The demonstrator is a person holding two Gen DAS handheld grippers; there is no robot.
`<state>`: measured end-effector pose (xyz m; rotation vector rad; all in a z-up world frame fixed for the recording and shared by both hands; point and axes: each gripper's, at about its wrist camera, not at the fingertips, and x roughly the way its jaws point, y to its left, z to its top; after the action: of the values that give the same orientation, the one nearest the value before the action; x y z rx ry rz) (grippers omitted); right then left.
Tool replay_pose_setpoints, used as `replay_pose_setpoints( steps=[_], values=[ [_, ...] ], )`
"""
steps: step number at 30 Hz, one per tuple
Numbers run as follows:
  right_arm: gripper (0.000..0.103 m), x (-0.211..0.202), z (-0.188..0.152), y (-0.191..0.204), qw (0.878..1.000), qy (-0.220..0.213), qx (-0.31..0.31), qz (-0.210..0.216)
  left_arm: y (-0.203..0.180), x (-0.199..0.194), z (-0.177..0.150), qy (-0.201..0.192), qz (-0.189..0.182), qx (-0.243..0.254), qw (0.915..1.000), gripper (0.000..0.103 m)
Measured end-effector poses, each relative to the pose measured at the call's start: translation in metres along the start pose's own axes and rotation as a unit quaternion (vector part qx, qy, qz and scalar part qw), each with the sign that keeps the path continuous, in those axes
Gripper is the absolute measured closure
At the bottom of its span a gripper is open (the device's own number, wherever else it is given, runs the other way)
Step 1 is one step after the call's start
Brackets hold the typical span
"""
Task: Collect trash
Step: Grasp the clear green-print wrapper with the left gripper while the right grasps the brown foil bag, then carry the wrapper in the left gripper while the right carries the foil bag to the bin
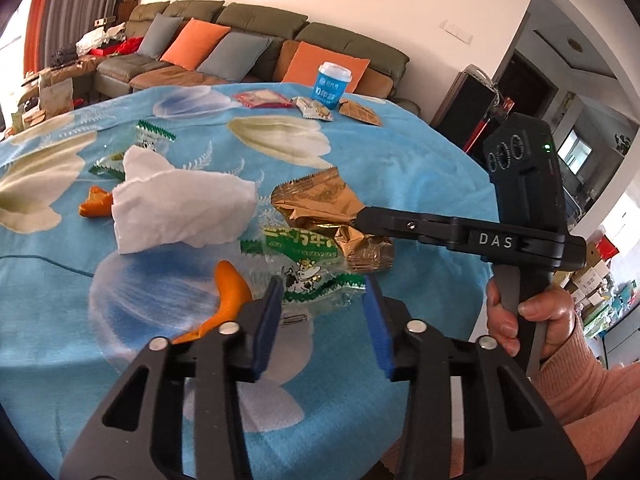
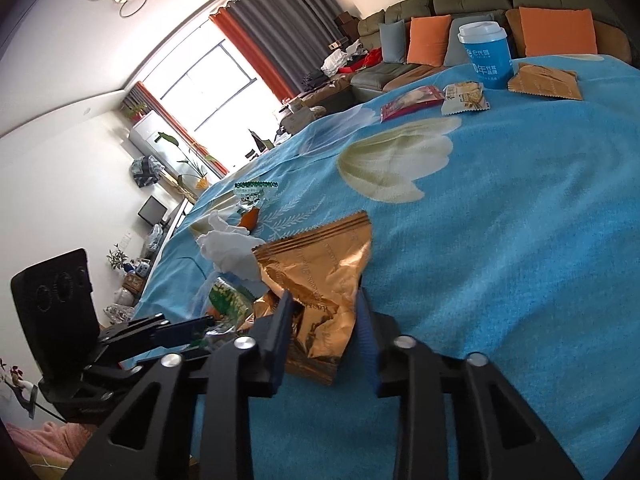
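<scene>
Blue-padded and black-framed, the left gripper (image 1: 322, 300) sits lowest in its own view, its two fingers partly spread with a clear green-and-white wrapper (image 1: 310, 268) lying between the pads; whether the pads press on that crinkled film cannot be told. Just left of it curls one orange peel (image 1: 228, 300), and a second, smaller peel (image 1: 95, 203) lies further off beside a crumpled white tissue (image 1: 180, 210), soft and folded into peaks. Behind the tissue are two more green-edged clear wrappers (image 1: 154, 134), so three of that kind in all. The right gripper (image 2: 322, 320), held by a hand (image 1: 536, 320) in a ribbed pink sleeve (image 1: 600, 396), pinches a shiny gold foil wrapper (image 2: 320, 280), creased, with a zigzag-cut edge, its narrowed pads meeting the foil on both sides. All of this trash lies on a fuzzy blue tablecloth (image 1: 400, 168) printed with pale tulips. At the far edge stand one blue paper cup (image 1: 332, 88) with a white lid, and three flat packets beside it: one red (image 1: 262, 99), one silvery white (image 1: 314, 109) and one brown (image 1: 360, 114). Beyond the table runs an olive and brown sofa (image 1: 256, 20) carrying orange and grey cushions.
</scene>
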<state>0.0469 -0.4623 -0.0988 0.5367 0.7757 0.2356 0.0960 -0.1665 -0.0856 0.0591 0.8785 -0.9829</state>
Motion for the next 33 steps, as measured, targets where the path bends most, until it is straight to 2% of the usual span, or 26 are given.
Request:
replay_pose_setpoints(
  steps=[5, 9, 19, 21, 27, 31, 32, 33],
  values=[
    [0.088, -0.005, -0.001, -0.002, 1.0, -0.006, 0.001, 0.008, 0.0, -0.001, 0.001, -0.008, 0.003, 0.005, 0.9999, 0.068],
    [0.089, -0.009, 0.0, 0.0, 1.0, -0.015, -0.001, 0.013, -0.004, -0.005, 0.0, -0.015, 0.007, 0.013, 0.9998, 0.069],
    [0.097, -0.023, 0.004, 0.009, 0.999, -0.039, -0.01, 0.023, -0.013, -0.032, 0.0, -0.052, 0.01, 0.033, 0.9981, 0.07],
    [0.102, -0.024, 0.006, 0.013, 0.999, -0.04, -0.015, 0.029, -0.015, -0.038, 0.0, -0.058, 0.012, 0.034, 0.9976, 0.07],
    [0.102, -0.02, 0.01, 0.027, 0.998, -0.039, -0.026, 0.039, -0.011, -0.063, -0.004, -0.079, 0.019, 0.032, 0.9962, 0.07],
    [0.096, -0.01, 0.009, 0.027, 0.999, -0.03, -0.022, 0.027, -0.003, -0.074, -0.006, -0.086, 0.025, 0.022, 0.9958, 0.07],
    [0.086, -0.009, 0.008, 0.026, 0.999, -0.029, -0.02, 0.022, -0.001, -0.076, -0.007, -0.087, 0.027, 0.019, 0.9957, 0.07],
    [0.072, -0.008, 0.007, 0.025, 0.999, -0.029, -0.015, 0.019, 0.0, -0.078, -0.008, -0.088, 0.03, 0.016, 0.9955, 0.07]
  ],
)
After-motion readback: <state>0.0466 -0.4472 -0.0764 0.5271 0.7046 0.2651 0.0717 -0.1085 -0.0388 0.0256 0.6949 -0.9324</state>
